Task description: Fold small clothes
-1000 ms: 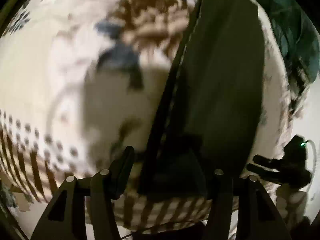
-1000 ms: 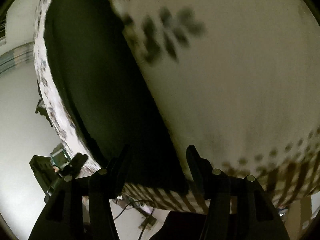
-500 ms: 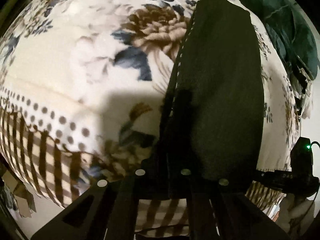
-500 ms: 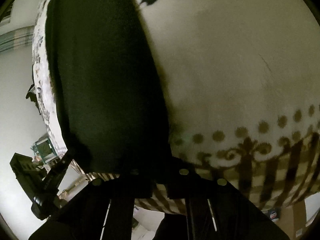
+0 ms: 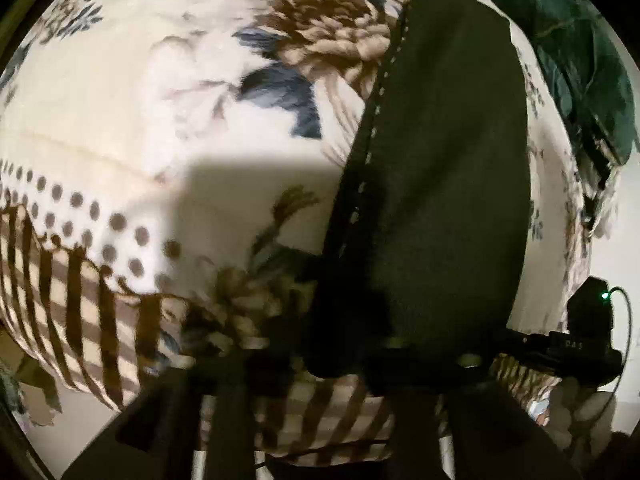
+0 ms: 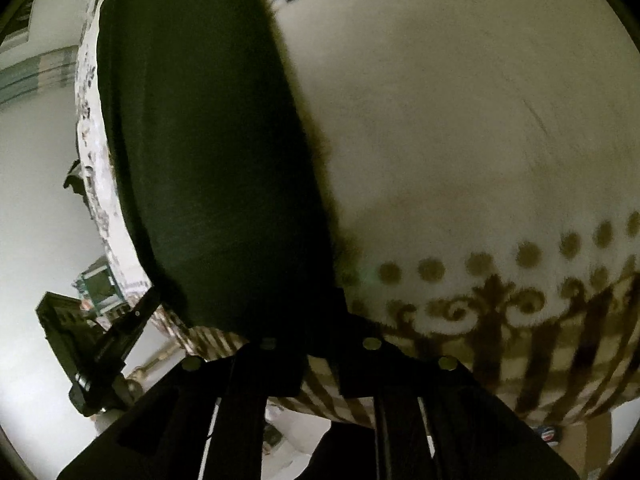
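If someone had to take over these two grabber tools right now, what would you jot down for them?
Left gripper: jaws shut on the near left corner of the dark garment.
Right gripper: jaws shut on the near right corner of the same garment.
The garment lies flat and long on the floral blanket, its near edge at the striped border. A green cloth sits bunched at the far right.
Done: both near corners gripped.
Left: probably lift the near edge, carry it toward the far end, lay it down, let go, then fold again as needed.

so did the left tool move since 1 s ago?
Yes. The left tool has closed in on the dark garment's near edge and shut; against the floral blanket, it sits closer.
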A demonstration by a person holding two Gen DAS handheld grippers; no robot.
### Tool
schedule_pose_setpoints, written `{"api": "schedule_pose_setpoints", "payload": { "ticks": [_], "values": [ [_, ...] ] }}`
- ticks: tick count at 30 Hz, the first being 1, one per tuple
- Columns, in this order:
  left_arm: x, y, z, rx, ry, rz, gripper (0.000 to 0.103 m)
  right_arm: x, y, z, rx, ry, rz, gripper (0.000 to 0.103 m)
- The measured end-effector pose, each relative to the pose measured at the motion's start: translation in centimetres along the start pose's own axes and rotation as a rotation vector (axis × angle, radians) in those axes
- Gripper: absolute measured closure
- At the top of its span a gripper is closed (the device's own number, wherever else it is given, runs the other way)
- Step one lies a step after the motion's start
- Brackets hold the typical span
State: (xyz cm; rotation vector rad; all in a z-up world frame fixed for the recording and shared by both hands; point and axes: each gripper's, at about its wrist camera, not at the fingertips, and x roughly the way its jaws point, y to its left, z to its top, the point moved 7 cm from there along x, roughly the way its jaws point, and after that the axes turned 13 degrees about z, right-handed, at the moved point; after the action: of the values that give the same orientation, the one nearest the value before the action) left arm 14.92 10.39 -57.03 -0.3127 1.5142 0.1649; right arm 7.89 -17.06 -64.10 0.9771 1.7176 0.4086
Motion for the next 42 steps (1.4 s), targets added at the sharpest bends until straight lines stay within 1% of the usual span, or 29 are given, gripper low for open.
{"api": "schedule_pose_setpoints", "payload": {
  "ticks": [1, 2, 3, 4, 5, 6, 9, 12, 13, 14, 15, 16, 17, 18, 21, 23, 24, 26, 27, 30, 32, 34, 35, 36, 38, 39, 40, 41, 42],
  "values": [
    [0.4, 0.2, -0.1, -0.014, 0.013, -0.03, 0.047, -0.1, -0.1, 0.1, 0.005, -0.004, 0.013, 0.076],
    [1.1, -0.1, 0.1, -0.035, 0.03, -0.086, 0.045, -0.2, -0.3, 0.3, 0.011, -0.008, 0.039, 0.066],
    [1.6, -0.2, -0.1, -0.042, 0.044, -0.12, 0.045, -0.2, -0.4, 0.4, 0.02, -0.009, 0.069, 0.059],
    [2.5, -0.3, -0.4, -0.042, 0.071, -0.147, 0.045, -0.1, -0.4, 0.6, 0.027, -0.009, 0.097, 0.056],
    [3.3, -0.7, -0.5, -0.034, 0.087, -0.149, 0.045, 0.2, -0.4, 0.7, 0.031, -0.006, 0.121, 0.048],
    [4.0, -1.0, -0.5, -0.017, 0.09, -0.136, 0.045, 0.7, -0.4, 0.9, 0.034, -0.001, 0.139, 0.045],
    [4.6, -1.8, -0.5, 0.015, 0.082, -0.111, 0.044, 1.8, -0.6, 1.1, 0.039, 0.015, 0.156, 0.044],
    [4.5, -2.3, -0.7, 0.046, 0.063, -0.105, 0.044, 2.1, -0.5, 1.3, 0.053, 0.014, 0.178, 0.043],
    [4.4, -2.3, -0.9, 0.058, 0.053, -0.099, 0.052, 2.2, -0.2, 1.3, 0.049, 0.014, 0.188, 0.043],
    [4.2, -2.4, -1.1, 0.068, 0.043, -0.103, 0.079, 2.2, 0.0, 1.1, 0.038, 0.014, 0.192, 0.053],
    [4.1, -2.7, -1.1, 0.067, 0.042, -0.121, 0.094, 2.2, 0.3, 0.9, 0.024, 0.018, 0.19, 0.072],
    [3.7, -2.7, -1.2, 0.056, 0.036, -0.14, 0.094, 2.3, 0.6, 0.6, 0.011, 0.023, 0.188, 0.081],
    [3.2, -2.7, -1.4, 0.05, 0.022, -0.147, 0.094, 2.5, 0.8, 0.4, 0.005, 0.022, 0.192, 0.086],
    [2.9, -2.7, -1.2, 0.043, 0.016, -0.152, 0.094, 2.3, 1.0, 0.2, 0.003, 0.009, 0.198, 0.089],
    [1.1, -2.1, -1.0, -0.019, 0.003, -0.207, 0.094, 1.3, 2.1, -0.3, -0.008, -0.014, 0.211, 0.09],
    [-0.5, -2.6, -0.7, -0.071, -0.002, -0.269, 0.094, 0.4, 3.0, -0.7, -0.016, -0.023, 0.239, 0.091],
    [-0.9, -2.7, -0.5, -0.081, -0.006, -0.283, 0.094, 0.1, 3.6, -0.9, -0.023, -0.027, 0.249, 0.091],
    [-2.8, -3.2, 0.2, -0.106, -0.019, -0.343, 0.095, -1.1, 4.7, -1.1, -0.038, -0.038, 0.273, 0.091],
    [-3.0, -3.8, 0.6, -0.107, -0.028, -0.354, 0.095, -2.1, 5.7, -1.1, -0.049, -0.049, 0.291, 0.091],
    [-5.3, -5.0, 2.4, -0.109, -0.06, -0.412, 0.095, -5.1, 7.2, -0.8, -0.086, -0.081, 0.323, 0.091],
    [-6.6, -6.5, 4.8, -0.11, -0.09, -0.454, 0.094, -7.2, 9.0, 0.0, -0.112, -0.114, 0.348, 0.091],
    [-7.8, -6.2, 7.0, -0.129, -0.114, -0.496, 0.095, -9.1, 10.0, 1.0, -0.136, -0.14, 0.362, 0.091],
    [-8.2, -6.9, 8.8, -0.138, -0.131, -0.519, 0.095, -10.2, 11.4, 2.0, -0.153, -0.161, 0.38, 0.091],
    [-8.6, -6.4, 9.9, -0.139, -0.142, -0.525, 0.095, -11.1, 12.4, 3.1, -0.164, -0.178, 0.393, 0.091],
    [-8.7, -7.8, 13.8, -0.136, -0.177, -0.536, 0.094, -12.3, 14.2, 5.3, -0.184, -0.205, 0.407, 0.091],
    [-8.6, -8.4, 15.4, -0.13, -0.19, -0.534, 0.094, -13.0, 15.5, 7.1, -0.205, -0.231, 0.412, 0.091],
    [-8.3, -8.9, 17.1, -0.126, -0.194, -0.541, 0.094, -14.1, 15.5, 8.4, -0.216, -0.244, 0.408, 0.091],
    [-7.7, -9.6, 19.5, -0.131, -0.198, -0.539, 0.094, -14.3, 16.2, 10.0, -0.23, -0.261, 0.402, 0.091],
    [-7.4, -10.0, 20.7, -0.132, -0.198, -0.542, 0.094, -14.6, 17.1, 12.1, -0.241, -0.284, 0.396, 0.091]
  ]
}}
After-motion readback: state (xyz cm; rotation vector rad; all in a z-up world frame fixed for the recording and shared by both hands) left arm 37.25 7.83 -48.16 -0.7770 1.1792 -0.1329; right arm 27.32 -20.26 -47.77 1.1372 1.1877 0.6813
